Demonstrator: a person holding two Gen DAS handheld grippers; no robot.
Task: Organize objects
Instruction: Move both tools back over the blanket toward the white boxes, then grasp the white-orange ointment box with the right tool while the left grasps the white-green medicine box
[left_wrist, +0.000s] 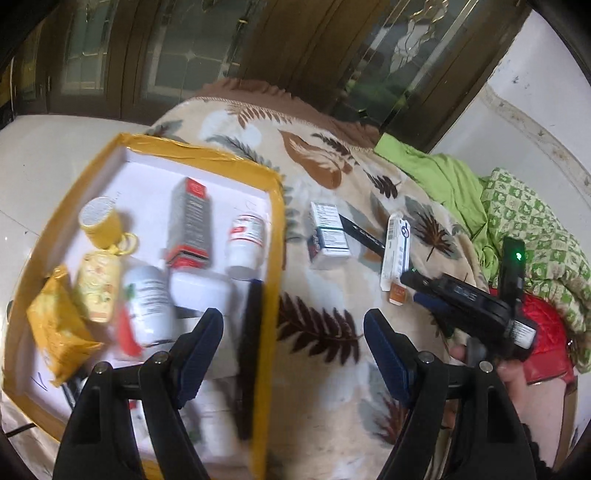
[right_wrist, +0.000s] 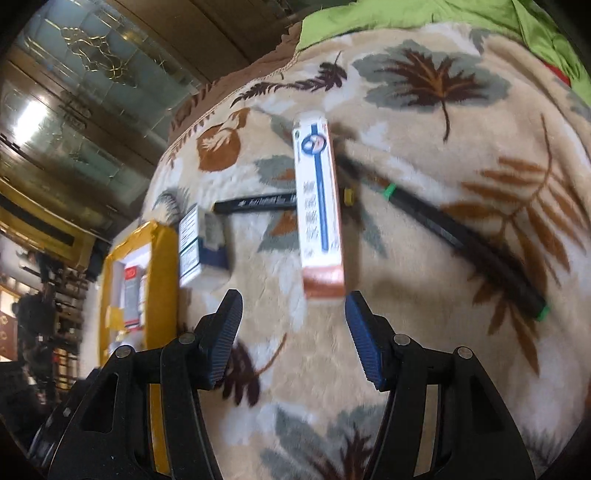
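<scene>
A yellow-taped tray (left_wrist: 275, 236) on the leaf-print blanket holds a grey-red box (left_wrist: 190, 223), white bottles (left_wrist: 245, 236), a yellow cup (left_wrist: 99, 221), a yellow packet (left_wrist: 55, 325) and a black stick (left_wrist: 251, 350). On the blanket lie a white-blue box (left_wrist: 328, 236), a black pen (left_wrist: 364, 232) and a long white box with a blue stripe (left_wrist: 397, 251). My left gripper (left_wrist: 293, 332) is open over the tray's right edge. My right gripper (right_wrist: 293, 317) is open, its tips just short of the long white box (right_wrist: 319, 206); it also shows in the left wrist view (left_wrist: 417, 284).
A long black pen with green bands (right_wrist: 461, 236) lies right of the long box. The white-blue box (right_wrist: 192, 243) and the tray (right_wrist: 162, 280) sit to the left. Green cloth (left_wrist: 443, 177) and a red item (left_wrist: 546, 343) lie at the right. Wooden glass doors stand behind.
</scene>
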